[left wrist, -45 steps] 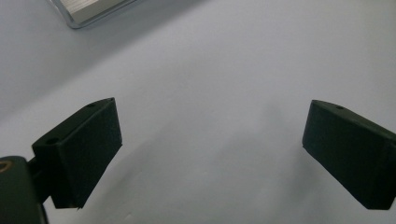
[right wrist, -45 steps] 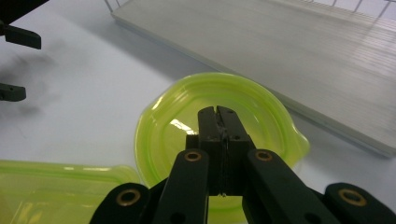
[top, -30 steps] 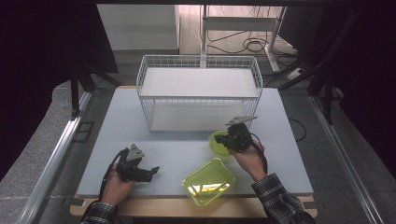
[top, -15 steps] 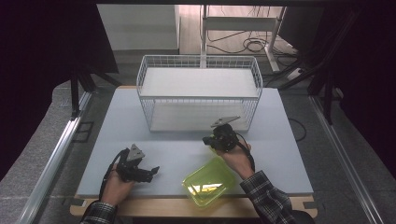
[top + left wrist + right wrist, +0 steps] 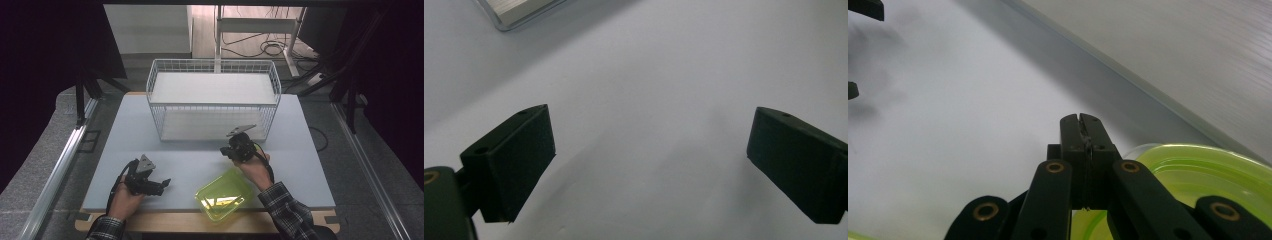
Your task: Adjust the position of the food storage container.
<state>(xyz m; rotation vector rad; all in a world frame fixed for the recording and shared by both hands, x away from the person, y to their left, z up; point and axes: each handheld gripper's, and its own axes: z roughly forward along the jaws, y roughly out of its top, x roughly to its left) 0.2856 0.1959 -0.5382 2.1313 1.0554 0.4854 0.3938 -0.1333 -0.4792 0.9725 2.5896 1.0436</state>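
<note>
Over bench (image 5: pixel 200 160) front, you're pinching green round piece (image 5: pixel 1198 170) by its rim w/ R tool (image 5: pixel 1083 122) closed tight, prob. to carry it; L tool (image 5: pixel 651 150) is idling wide open, empty.

No text, label, brand, number or sign can be read anywhere in these pictures, neither on the tabletop (image 5: pixel 200 170) nor on anything standing upon it.

The high view is looking forward and down from above the person's side, taking in the whole grey table (image 5: pixel 200 170) and the wire basket (image 5: pixel 212 100). The left gripper view is facing bare tabletop from very close. The right gripper view is skimming low across it, sharing the green container (image 5: pixel 1198 170).
</note>
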